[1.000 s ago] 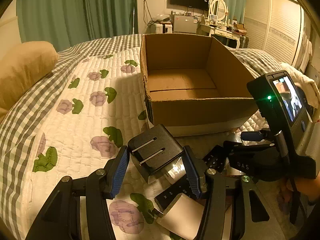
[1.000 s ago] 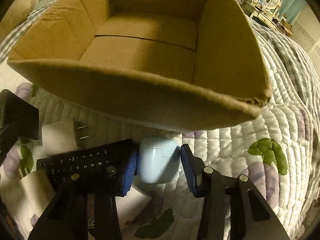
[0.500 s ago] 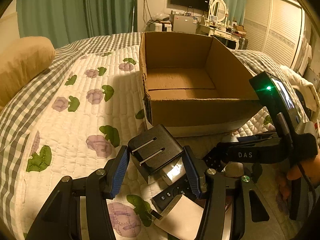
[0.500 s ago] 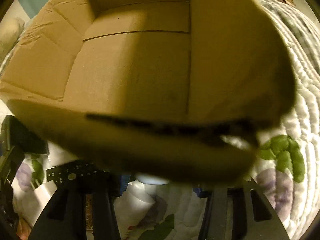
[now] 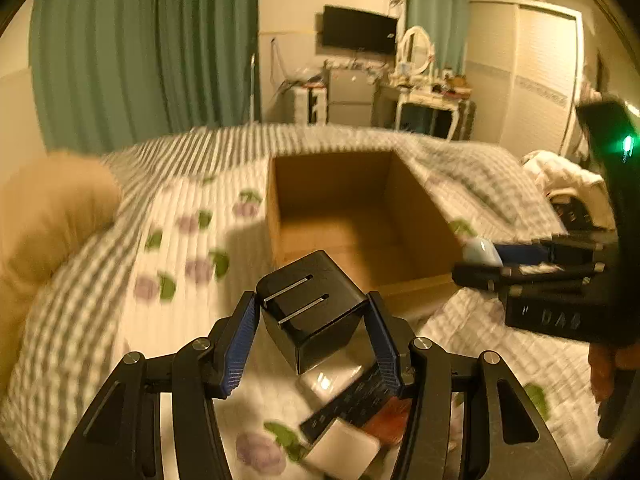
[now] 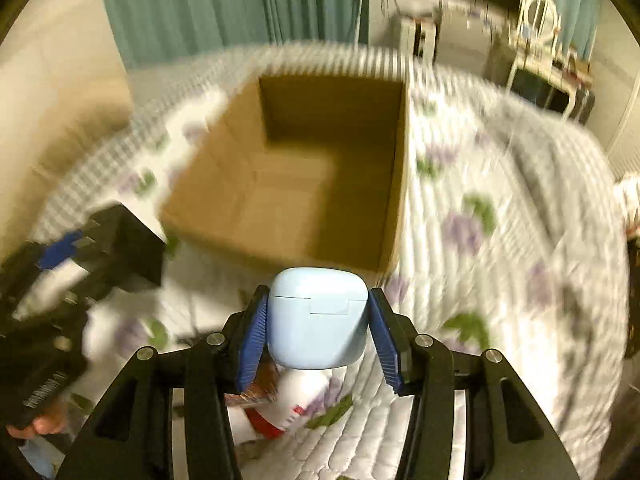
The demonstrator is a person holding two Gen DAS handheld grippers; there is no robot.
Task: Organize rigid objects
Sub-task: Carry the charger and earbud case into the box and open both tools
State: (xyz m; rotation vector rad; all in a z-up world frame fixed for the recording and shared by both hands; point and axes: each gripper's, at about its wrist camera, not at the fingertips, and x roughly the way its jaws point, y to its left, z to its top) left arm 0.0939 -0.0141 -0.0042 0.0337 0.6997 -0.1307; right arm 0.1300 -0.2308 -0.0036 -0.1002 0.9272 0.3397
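Observation:
My left gripper [image 5: 312,320] is shut on a black plug adapter [image 5: 314,310] and holds it above the quilt, just in front of the open cardboard box [image 5: 416,216]. My right gripper [image 6: 318,320] is shut on a light blue earbuds case [image 6: 318,320], lifted before the box's near wall [image 6: 280,236]. The right gripper with the case [image 5: 482,252] also shows at the right of the left wrist view, near the box's right front corner. The left gripper with the adapter [image 6: 120,244] shows at the left of the right wrist view.
A black remote [image 5: 348,404], a white block [image 5: 344,454] and a shiny item lie on the floral quilt [image 5: 180,288] below my left gripper. A white and red object [image 6: 296,400] lies under my right gripper. A tan pillow [image 5: 48,220] lies at the left.
Both grippers have risen from the quilt with their objects. The right gripper has lifted the blue case from beside the remote to box-rim height. The box looks farther and lower.

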